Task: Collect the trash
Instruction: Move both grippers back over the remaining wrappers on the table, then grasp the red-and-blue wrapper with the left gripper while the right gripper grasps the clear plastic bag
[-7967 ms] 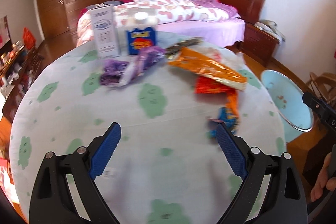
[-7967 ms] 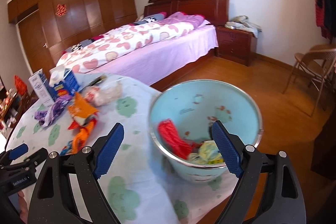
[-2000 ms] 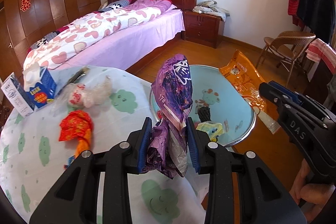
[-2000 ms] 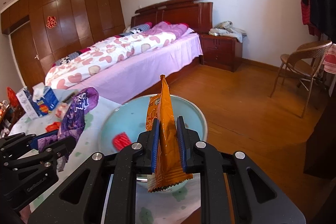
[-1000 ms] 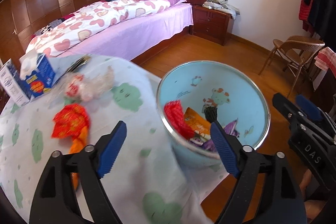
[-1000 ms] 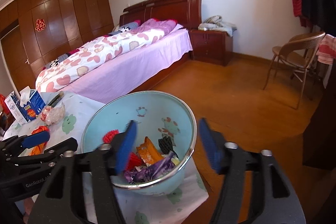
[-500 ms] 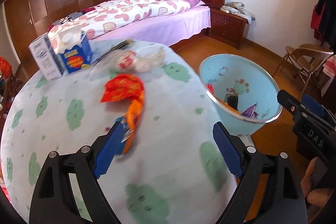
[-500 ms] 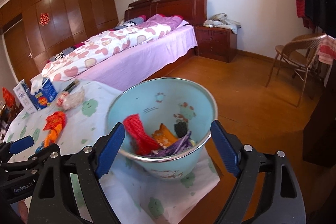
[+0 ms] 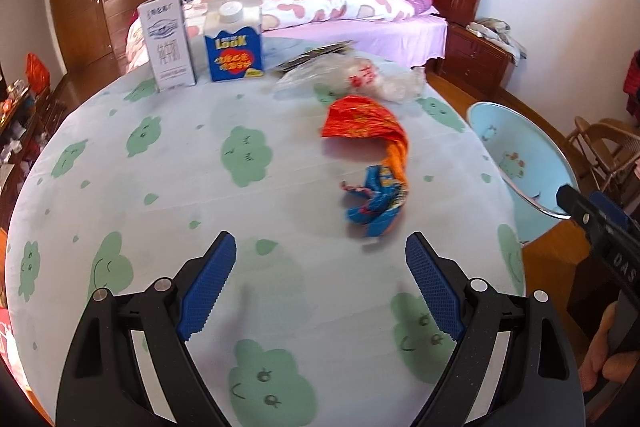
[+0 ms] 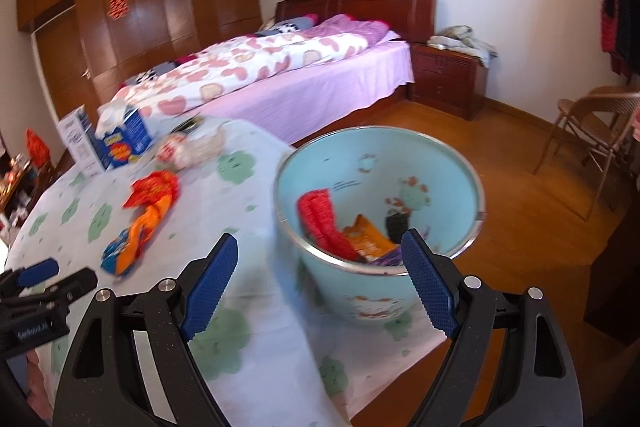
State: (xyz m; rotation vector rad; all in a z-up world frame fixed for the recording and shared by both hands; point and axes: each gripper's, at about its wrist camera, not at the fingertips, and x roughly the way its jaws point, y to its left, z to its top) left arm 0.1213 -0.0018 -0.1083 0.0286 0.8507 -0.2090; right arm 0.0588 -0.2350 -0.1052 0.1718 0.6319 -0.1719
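left wrist view
left gripper (image 9: 320, 275): jaws spread wide, nothing between them, over the tablecloth (image 9: 200, 195).
red-orange wrapper (image 9: 366, 125): on the cloth, ahead and right of the left gripper; crumpled red end points away toward the bed (image 9: 328, 7), orange tail runs back toward the camera.
blue wrapper (image 9: 376, 203): touching the orange tail's near end, closest trash to the left gripper; long axis roughly in line with the tail.
clear plastic bag (image 9: 352, 77): just beyond the red-orange wrapper, crumpled.
around: grey carton (image 9: 166, 41) and blue carton (image 9: 234, 41) upright side by side, far left of the wrapper; dark flat packet (image 9: 316, 53) behind the bag.
in the way: nothing between left gripper and blue wrapper.
bin (image 9: 520, 155): right of the wrapper, past the table edge.

right wrist view
right gripper (image 10: 318, 277): jaws just widened, now wide apart and empty, in front of the bin (image 10: 460, 171).
bin contents: red, orange, purple wrappers inside; bin upright, mouth up.
red-orange wrapper (image 10: 154, 189): left of the bin, on the cloth, blue wrapper (image 10: 116, 255) at its near end.
left gripper (image 10: 38, 277): at far left edge, near the blue wrapper.
chair (image 10: 592, 131): far right of the bin, well apart.
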